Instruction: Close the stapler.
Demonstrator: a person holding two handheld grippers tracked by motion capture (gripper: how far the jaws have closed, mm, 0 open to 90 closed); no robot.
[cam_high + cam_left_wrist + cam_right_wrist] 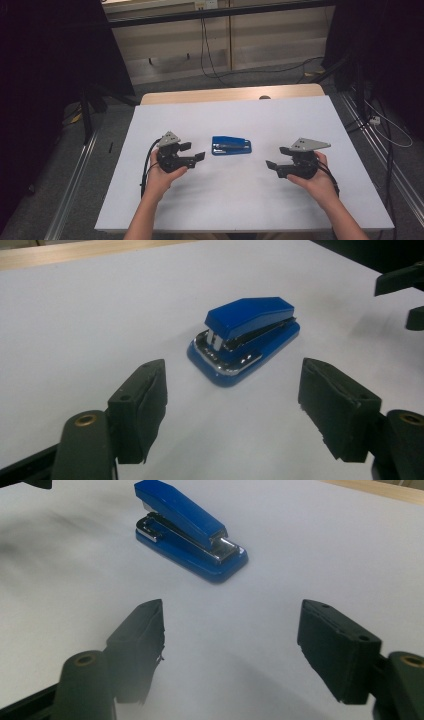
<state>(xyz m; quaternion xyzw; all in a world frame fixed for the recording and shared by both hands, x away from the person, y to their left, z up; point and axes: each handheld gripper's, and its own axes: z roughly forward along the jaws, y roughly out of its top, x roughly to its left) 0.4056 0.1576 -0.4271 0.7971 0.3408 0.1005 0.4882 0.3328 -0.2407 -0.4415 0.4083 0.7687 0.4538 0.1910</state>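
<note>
White sheet covers the bench, with a strip of bare wood showing along its far edge. Grey floor around it, cables trailing across the floor behind.

Two forearms enter from the near side. Left hand holds the left tool; right hand holds the right tool. Each tool carries a grey three-cornered plate on top, and a black cable runs down from each beside the wrist. Both tools sit low over the sheet and point inward, toward each other.

Blue stapler lies flat on the sheet near the middle of the bench, between the two tools and slightly farther from the person than either. It touches neither. It is nearer the left tool than the right.

Left tool: jaws spread wide, released, bare sheet between the pads. Stapler lies ahead of the jaws, chrome parts visible under its blue top.

Right tool: jaws likewise spread, released, holding nothing. Stapler lies farther ahead and off toward the upper left of that view, well clear of the pads.
</note>
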